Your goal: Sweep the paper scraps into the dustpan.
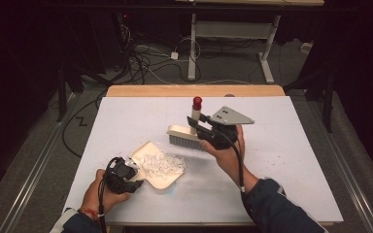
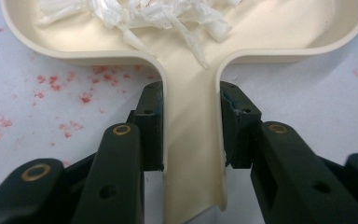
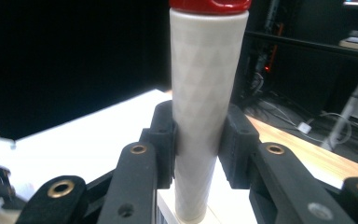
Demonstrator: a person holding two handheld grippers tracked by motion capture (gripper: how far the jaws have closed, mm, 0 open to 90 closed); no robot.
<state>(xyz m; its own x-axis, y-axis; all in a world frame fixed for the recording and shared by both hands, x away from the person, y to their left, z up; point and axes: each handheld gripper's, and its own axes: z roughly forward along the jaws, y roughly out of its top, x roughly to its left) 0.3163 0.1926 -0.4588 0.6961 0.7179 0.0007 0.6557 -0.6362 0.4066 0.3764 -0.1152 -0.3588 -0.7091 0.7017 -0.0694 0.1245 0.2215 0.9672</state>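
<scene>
A wide white surface (image 1: 281, 160) sits under everything, its wooden far edge showing beyond the white sheet, and small red flecks (image 2: 70, 91) are scattered across it near the dustpan. The cream dustpan (image 1: 159, 170) lies flat near the front left of the surface, its handle pointing back toward the person. A loose heap of clear plastic scraps (image 1: 161, 164) fills its tray. Just beyond it, toward the middle, the hand brush (image 1: 187, 136) is lifted above the surface with its bristles facing down and its pale handle standing upright, topped by a red cap (image 1: 197, 102). The right gripper (image 1: 200, 127), held in the person's right hand (image 1: 229, 150), is pinching that brush handle (image 3: 204, 107) between its pads. The left gripper (image 1: 137, 175), in the left hand (image 1: 102, 191) at the front edge, is clamped on the dustpan's handle (image 2: 191, 140) from both sides.
</scene>
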